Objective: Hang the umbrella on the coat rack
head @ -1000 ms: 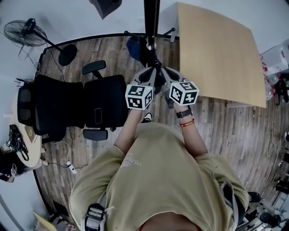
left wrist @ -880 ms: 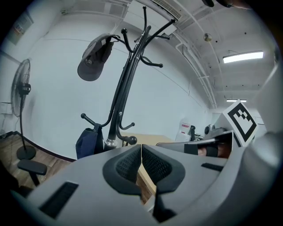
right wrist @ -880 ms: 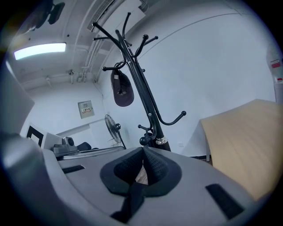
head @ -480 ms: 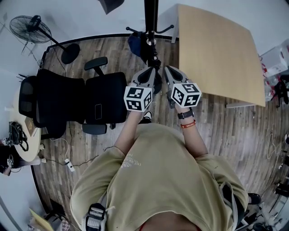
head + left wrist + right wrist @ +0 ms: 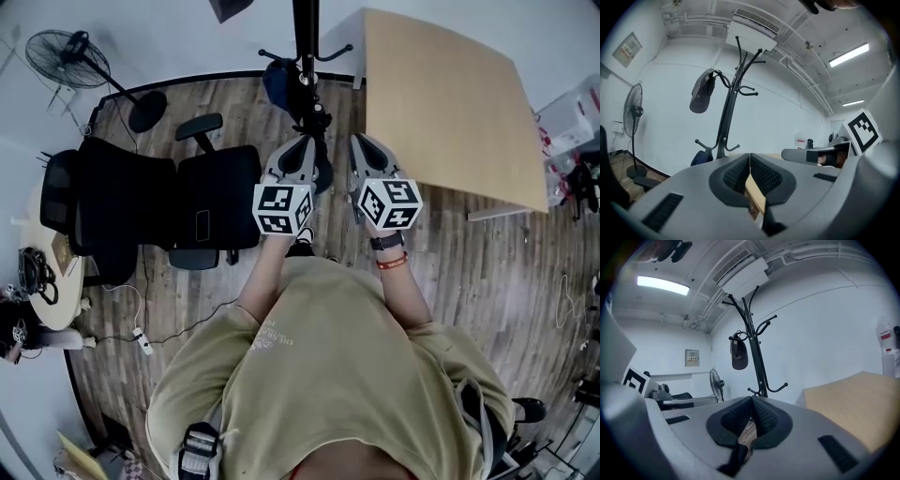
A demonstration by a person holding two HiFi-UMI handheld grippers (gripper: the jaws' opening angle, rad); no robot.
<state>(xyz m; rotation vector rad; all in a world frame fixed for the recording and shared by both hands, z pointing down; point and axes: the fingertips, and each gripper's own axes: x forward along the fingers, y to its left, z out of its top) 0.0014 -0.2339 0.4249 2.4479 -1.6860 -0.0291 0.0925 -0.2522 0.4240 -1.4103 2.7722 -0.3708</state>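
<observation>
Overhead, the person held both tools out in front of the chest, level with each other, pointing toward the coat rack. The left gripper had its jaws pressed fully together, with nothing between the ribbed pads. The right gripper was in the same condition: jaws closed against each other and empty, as its own view confirmed. The two grippers were near one another but apart, and neither touched the rack.

The umbrella, as far as could be judged a dark blue folded bundle, hung low on the rack, just below a lower hook on the rack's left side. The left gripper view showed it at the same place, close against the pole. No strap or handle could be made out.

A dark cap hung from an upper hook of the rack. The right gripper view showed it beside the pole too.

A wooden table stood to the right of the rack, its near left corner just beyond the right gripper. Two black office chairs stood on the plank floor to the left, and a pedestal fan stood by the far wall.
</observation>
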